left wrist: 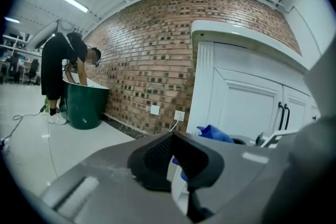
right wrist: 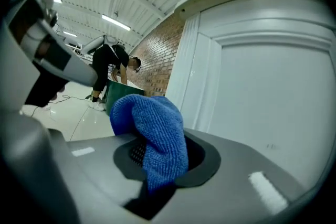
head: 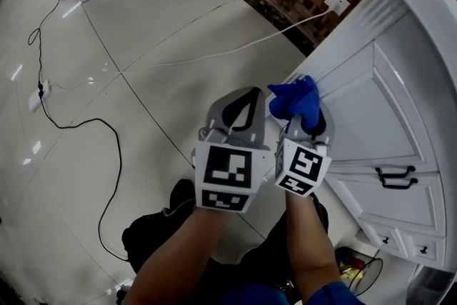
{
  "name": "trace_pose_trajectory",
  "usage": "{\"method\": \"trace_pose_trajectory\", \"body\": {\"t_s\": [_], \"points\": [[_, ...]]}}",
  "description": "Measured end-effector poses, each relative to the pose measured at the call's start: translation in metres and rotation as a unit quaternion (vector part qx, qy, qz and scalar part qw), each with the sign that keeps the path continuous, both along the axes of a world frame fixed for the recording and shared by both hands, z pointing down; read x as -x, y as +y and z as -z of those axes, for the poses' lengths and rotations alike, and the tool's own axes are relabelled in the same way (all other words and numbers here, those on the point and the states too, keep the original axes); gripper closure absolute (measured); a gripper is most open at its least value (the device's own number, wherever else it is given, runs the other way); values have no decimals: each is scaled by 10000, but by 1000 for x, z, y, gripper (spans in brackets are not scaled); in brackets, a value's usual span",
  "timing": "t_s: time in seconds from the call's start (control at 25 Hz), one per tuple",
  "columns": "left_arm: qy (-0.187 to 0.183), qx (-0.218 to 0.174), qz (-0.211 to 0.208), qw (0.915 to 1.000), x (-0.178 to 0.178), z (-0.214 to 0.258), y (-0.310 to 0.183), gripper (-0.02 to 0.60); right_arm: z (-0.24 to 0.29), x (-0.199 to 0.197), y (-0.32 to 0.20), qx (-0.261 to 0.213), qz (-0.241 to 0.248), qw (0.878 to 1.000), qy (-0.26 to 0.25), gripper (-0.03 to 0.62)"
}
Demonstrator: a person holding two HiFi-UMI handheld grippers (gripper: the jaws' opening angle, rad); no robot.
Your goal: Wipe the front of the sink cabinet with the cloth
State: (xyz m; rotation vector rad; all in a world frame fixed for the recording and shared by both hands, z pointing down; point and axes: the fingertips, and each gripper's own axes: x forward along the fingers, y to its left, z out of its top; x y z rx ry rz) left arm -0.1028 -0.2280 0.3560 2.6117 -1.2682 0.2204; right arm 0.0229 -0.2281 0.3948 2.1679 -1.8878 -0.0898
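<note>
Right hand-held gripper [right wrist: 157, 162] clamps cloth [right wrist: 155, 131] | its tail hidden | cabinet front [right wrist: 273, 102] cropped

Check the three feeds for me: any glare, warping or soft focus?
Head view: bright glare patches on the glossy pale tiled floor; the white panelled sink cabinet bows from lens distortion. Left gripper view: dark round vignette, red brick wall curves. Right gripper view: blue microfibre cloth in the jaws is sharp, cabinet evenly lit.
</note>
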Motion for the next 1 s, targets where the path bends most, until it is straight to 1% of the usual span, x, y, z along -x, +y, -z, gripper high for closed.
{"method": "trace_pose_trajectory", "body": {"t_s": [0.12,0.2,0.4,0.6,0.72,0.8,0.84,0.92,1.0], "points": [[189,242,57,9995,1,-7,6,577,-38,2,-2,316,42,9995,-45,520],[212,301,76,9993,1,-10,9,577,-62,3,-3,522,46,9986,-74,520],[9,465,7,9989,-3,-28,14,577,-125,3,-6,1001,113,9949,-108,520],[-202,665,-157,9975,-9,-46,19,577,-162,-6,-6,1449,-39,9892,-206,520],[-103,718,-196,9972,-11,-45,19,577,-183,-7,-7,1699,23,9851,-259,520],[6,665,-229,9975,-16,-37,22,577,-183,-5,-2,1692,128,9849,-357,520],[20,600,-246,9979,-19,-32,23,577,-175,-2,2,1597,179,9858,-494,520],[-4,410,-275,9988,-24,-22,26,577,-139,5,11,1193,263,9885,-888,520],[-14,213,-285,9994,-29,-13,27,577,-81,10,22,606,425,9903,-1174,520]]}}
